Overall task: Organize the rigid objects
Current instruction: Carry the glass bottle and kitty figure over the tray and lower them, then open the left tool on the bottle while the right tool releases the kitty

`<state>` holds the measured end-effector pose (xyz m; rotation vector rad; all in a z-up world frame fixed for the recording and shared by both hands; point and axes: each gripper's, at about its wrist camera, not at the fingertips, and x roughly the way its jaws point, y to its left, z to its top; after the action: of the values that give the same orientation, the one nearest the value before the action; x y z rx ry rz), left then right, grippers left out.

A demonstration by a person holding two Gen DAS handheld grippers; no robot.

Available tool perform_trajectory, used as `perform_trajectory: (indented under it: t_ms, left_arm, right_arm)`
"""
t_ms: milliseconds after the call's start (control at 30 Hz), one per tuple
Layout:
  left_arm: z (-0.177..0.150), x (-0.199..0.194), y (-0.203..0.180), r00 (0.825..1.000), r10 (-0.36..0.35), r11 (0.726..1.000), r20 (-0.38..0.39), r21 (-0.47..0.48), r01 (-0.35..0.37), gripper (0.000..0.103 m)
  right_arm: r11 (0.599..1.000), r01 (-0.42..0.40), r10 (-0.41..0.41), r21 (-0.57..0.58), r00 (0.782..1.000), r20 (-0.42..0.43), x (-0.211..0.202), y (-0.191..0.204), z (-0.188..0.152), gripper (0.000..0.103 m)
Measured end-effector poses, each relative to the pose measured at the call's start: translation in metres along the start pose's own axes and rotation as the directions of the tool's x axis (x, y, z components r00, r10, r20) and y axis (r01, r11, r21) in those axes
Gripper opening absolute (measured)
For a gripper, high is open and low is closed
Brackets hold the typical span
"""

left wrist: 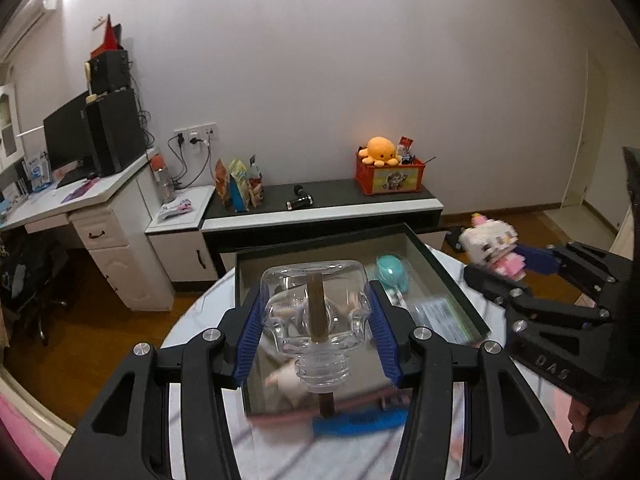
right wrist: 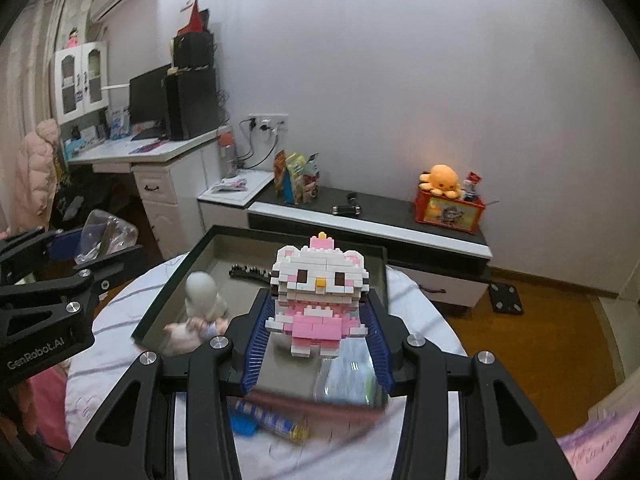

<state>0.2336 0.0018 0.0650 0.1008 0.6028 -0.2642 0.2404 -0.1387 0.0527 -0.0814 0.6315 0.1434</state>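
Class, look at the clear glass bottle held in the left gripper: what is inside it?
Inside the bottle a brown stick runs lengthwise and pokes out of the neck. Whether anything else is inside cannot be told through the glass.

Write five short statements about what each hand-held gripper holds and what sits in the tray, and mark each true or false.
1. The left hand-held gripper is shut on a clear glass bottle. True.
2. The bottle is full of blue liquid. False: it looks clear, with a brown stick inside.
3. The right hand-held gripper holds a pink and white brick-built cat figure. True.
4. The dark tray on the round table is bare. False: a pale figurine and a black comb lie in it.
5. The orange plush octopus lies in the tray. False: it sits on a red box on the low cabinet by the wall.
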Motion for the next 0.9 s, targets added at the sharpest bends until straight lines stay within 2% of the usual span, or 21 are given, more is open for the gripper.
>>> perform_trajectory:
  t_ms: [67,300,433,567,733,833,867,900]
  left_arm:
    - [0.012,0.018,0.0,1.0,0.006,1.0,-0.016,0.01,-0.006,0.051]
    - [0.037,0.091,0.006,0.993,-0.01,1.0,-0.12,0.007,0.011,0.051]
    - [0.036,0.131,0.013,0.982,0.027,1.0,-0.185,0.015,-0.024,0.051]
    - [0.026,0.17,0.026,0.962,0.027,0.999,-0.273,-0.01,-0.031,0.051]
    - [0.014,0.198,0.037,0.943,0.034,0.998,-0.331,-0.031,-0.047,0.051]
    - [0.013,0.201,0.037,0.937,0.042,0.998,-0.347,-0.029,-0.056,0.052]
    - [0.014,0.2,0.038,0.937,0.053,0.998,-0.346,-0.025,-0.065,0.055]
    - [0.015,0.2,0.04,0.939,0.054,0.997,-0.34,-0.031,-0.068,0.073]
  right_arm:
    - [0.999,-0.051,0.05,-0.014,0.998,-0.031,0.025,-0.002,0.014,0.045]
    - [0.996,-0.067,0.059,-0.063,0.991,-0.118,0.095,0.0,0.033,0.045]
    - [0.995,-0.061,0.046,-0.075,0.982,-0.181,0.135,0.0,0.032,0.045]
    - [0.995,-0.077,0.058,-0.068,0.968,-0.243,0.166,-0.002,0.028,0.045]
    - [0.995,-0.074,0.052,-0.064,0.954,-0.295,0.187,-0.005,0.021,0.045]
    - [0.996,-0.071,0.053,-0.049,0.954,-0.295,0.188,-0.01,0.022,0.045]
    - [0.997,-0.079,0.067,-0.028,0.955,-0.288,0.187,-0.013,0.023,0.047]
    - [0.996,-0.088,0.082,-0.011,0.954,-0.289,0.186,-0.014,0.024,0.064]
